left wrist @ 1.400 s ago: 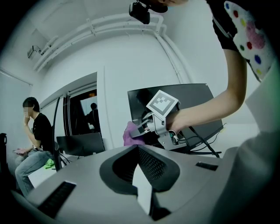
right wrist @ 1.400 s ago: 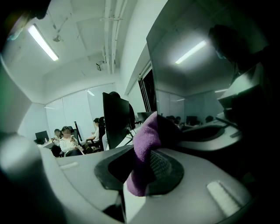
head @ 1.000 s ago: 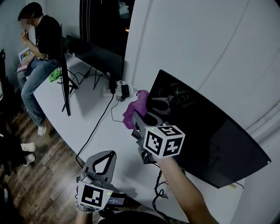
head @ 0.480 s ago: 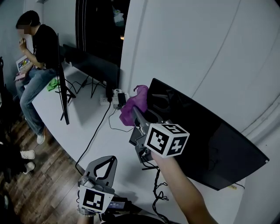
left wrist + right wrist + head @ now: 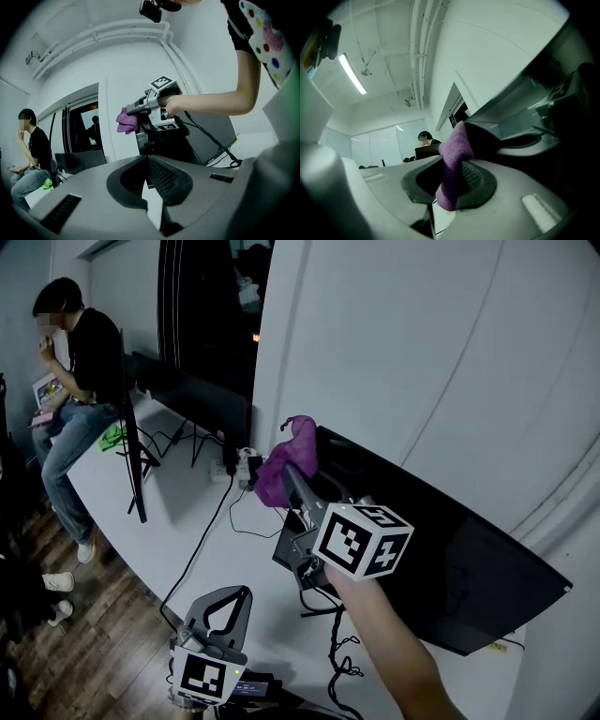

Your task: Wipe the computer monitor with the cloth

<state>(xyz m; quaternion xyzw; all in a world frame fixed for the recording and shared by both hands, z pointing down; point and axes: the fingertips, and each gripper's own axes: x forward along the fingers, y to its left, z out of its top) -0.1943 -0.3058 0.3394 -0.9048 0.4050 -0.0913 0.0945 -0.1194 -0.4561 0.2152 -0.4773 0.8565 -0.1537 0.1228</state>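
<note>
A dark computer monitor (image 5: 450, 549) stands on the white table (image 5: 178, 493) against the wall. My right gripper (image 5: 292, 476) is shut on a purple cloth (image 5: 289, 457) and holds it at the screen's upper left corner. In the right gripper view the cloth (image 5: 454, 154) hangs out between the jaws, with the black screen (image 5: 548, 103) close on the right. My left gripper (image 5: 240, 594) hangs low at the table's near edge, shut and holding nothing. The left gripper view looks up past its jaws (image 5: 149, 161) at the cloth (image 5: 125, 123) and the monitor (image 5: 213, 133).
A second monitor (image 5: 131, 418) stands edge-on at the left, and a third (image 5: 202, 390) stands further back. A person (image 5: 80, 362) sits on the table's far end. A power strip (image 5: 239, 468) and cables (image 5: 202, 540) lie between the monitors. Wooden floor (image 5: 84, 615) lies below the table edge.
My right gripper has carried the cloth upward along the monitor's left edge to its top corner. The left gripper has stayed low by the table edge.
</note>
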